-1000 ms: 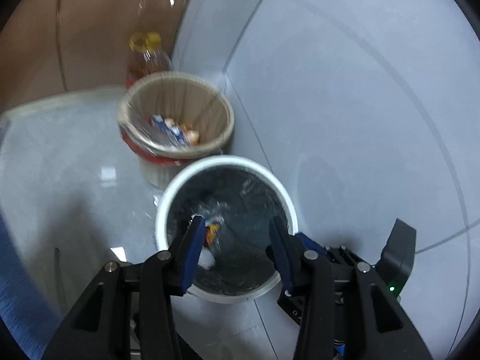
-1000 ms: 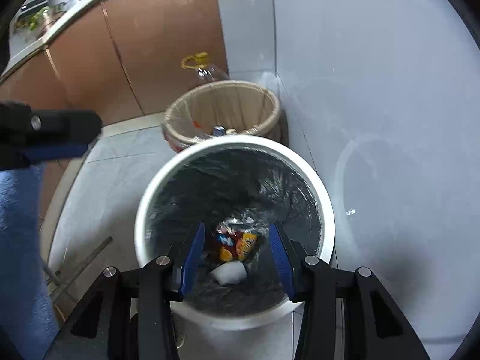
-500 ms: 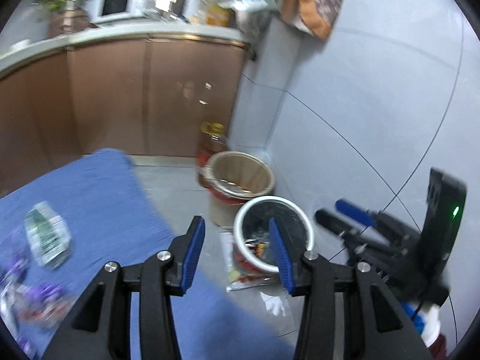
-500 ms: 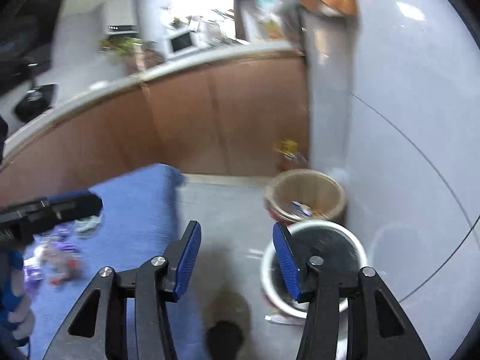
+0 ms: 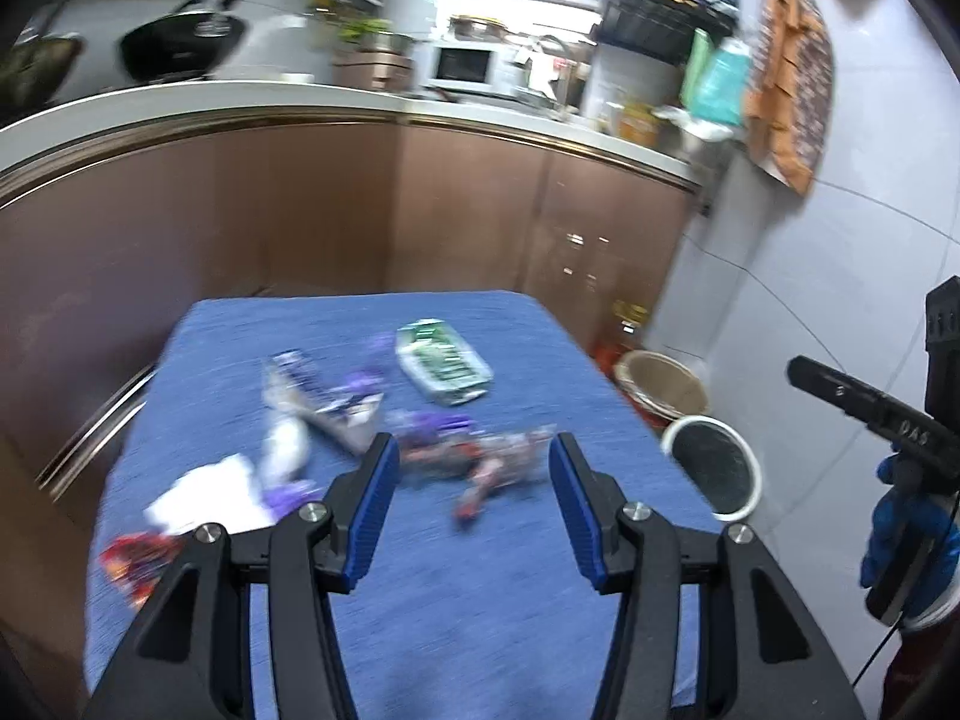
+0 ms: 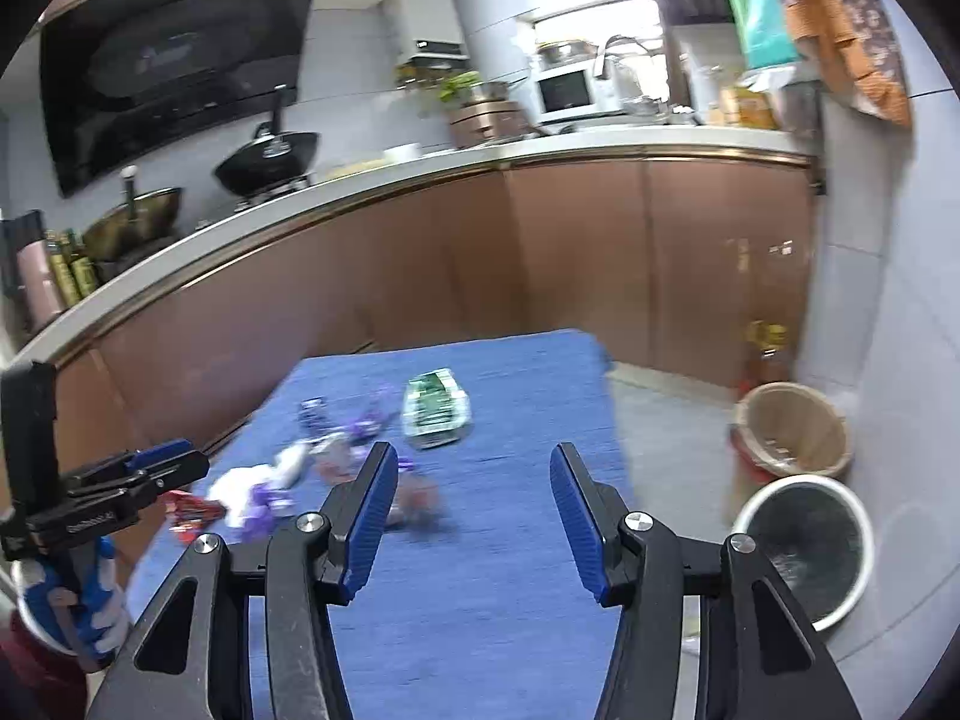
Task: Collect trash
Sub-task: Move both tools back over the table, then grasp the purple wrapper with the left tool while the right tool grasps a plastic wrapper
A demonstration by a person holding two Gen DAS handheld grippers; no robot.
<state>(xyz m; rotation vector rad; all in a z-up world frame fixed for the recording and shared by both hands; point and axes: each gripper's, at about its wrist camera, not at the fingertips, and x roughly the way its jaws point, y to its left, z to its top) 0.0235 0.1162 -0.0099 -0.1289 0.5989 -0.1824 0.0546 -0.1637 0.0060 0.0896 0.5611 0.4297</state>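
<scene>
Several wrappers lie scattered on the blue-covered table (image 5: 480, 570): a green-and-white packet (image 5: 443, 363), purple wrappers (image 5: 360, 387), a white paper (image 5: 210, 492) and a red wrapper (image 5: 135, 558). The green packet also shows in the right wrist view (image 6: 435, 408). My left gripper (image 5: 474, 498) is open and empty above the table's near half. My right gripper (image 6: 474, 504) is open and empty, right of the pile. The white bin with a black liner (image 6: 804, 546) stands on the floor to the table's right, also in the left wrist view (image 5: 714, 468).
A tan wicker bin (image 6: 792, 432) stands behind the white bin, with a yellow-capped oil bottle (image 6: 765, 354) behind it. Brown cabinets (image 6: 540, 264) and a counter run along the back. A tiled wall (image 6: 888, 360) is on the right.
Both grippers have swung up and left, away from over the white bin, to face the blue table and its wrappers. Both stay open and empty.
</scene>
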